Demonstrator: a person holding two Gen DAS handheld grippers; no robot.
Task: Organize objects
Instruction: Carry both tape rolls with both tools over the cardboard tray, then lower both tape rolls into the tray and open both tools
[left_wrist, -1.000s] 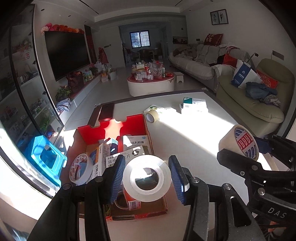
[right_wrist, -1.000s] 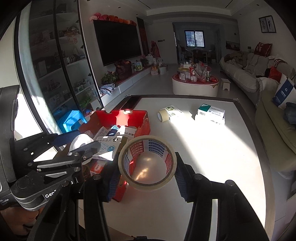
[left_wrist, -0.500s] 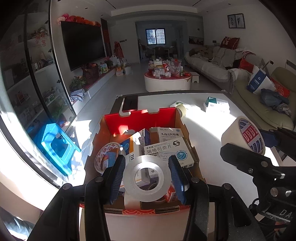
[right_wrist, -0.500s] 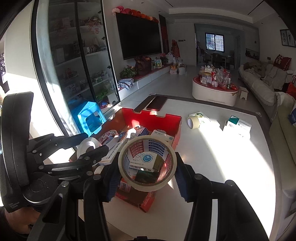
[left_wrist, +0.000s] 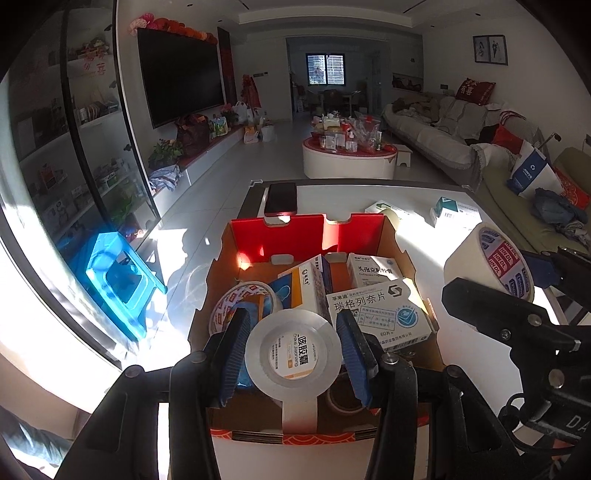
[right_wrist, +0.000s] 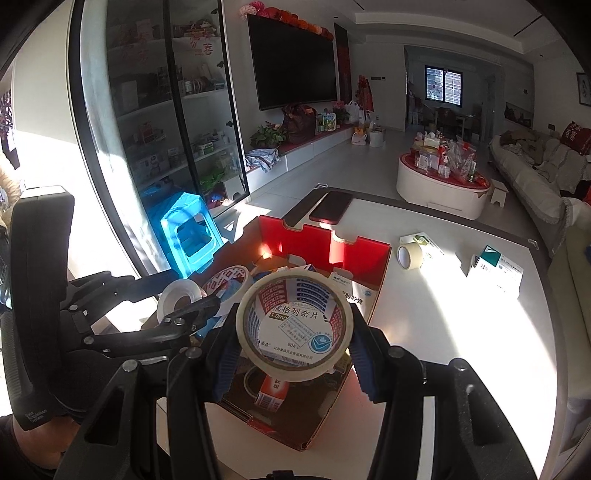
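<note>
Tape rolls fill both tools above the open cardboard box (left_wrist: 295, 236) on the white counter (right_wrist: 443, 306). Left tool (left_wrist: 293, 354) is clamped on a clear tape roll (left_wrist: 291, 354), its blue pads pressing either side. Right tool (right_wrist: 293, 330) is clamped on a printed beige tape roll (right_wrist: 243, 317). Inside the box lie medicine cartons (left_wrist: 376, 314) and another tape roll (left_wrist: 240, 299). Beyond the box a dark phone (left_wrist: 280, 199), a small tape roll (right_wrist: 409, 256) and two more cartons (right_wrist: 495, 271) rest on the counter.
</note>
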